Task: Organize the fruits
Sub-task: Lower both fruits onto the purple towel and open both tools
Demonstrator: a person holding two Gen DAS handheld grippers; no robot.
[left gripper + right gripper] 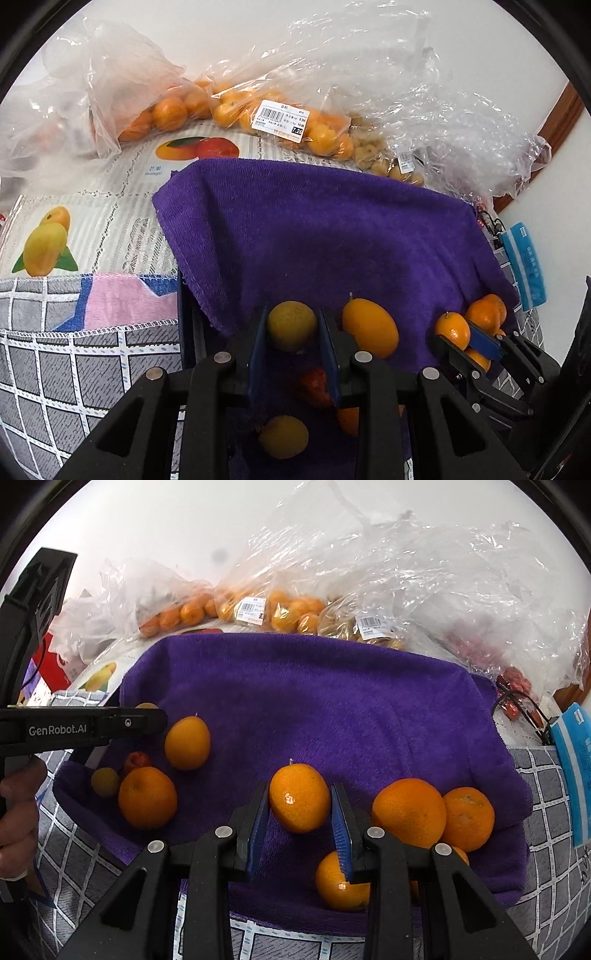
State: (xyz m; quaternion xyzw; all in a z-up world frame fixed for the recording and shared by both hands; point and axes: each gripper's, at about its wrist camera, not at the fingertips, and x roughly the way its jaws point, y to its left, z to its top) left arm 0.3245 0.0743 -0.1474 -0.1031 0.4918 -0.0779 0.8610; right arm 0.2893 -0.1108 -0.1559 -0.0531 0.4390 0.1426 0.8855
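A purple towel point(332, 236) point(314, 701) lies on the table with loose fruit on its near part. My left gripper point(292, 325) is shut on a yellow-green citrus fruit point(291, 324), held above a small red fruit point(316, 386) and a yellow fruit point(283, 436). An orange kumquat point(370, 328) lies just right of it. My right gripper point(300, 805) is shut on a small orange point(299, 797), held above the towel. Two mandarins point(408, 812) lie to its right and one point(341, 884) below it.
Clear plastic bags of oranges point(173, 110) point(288, 613) and other fruit lie along the towel's far edge by the wall. A fruit-printed cloth point(92, 221) and grey checked cloth point(55, 369) cover the table. A blue packet point(576, 771) sits at right.
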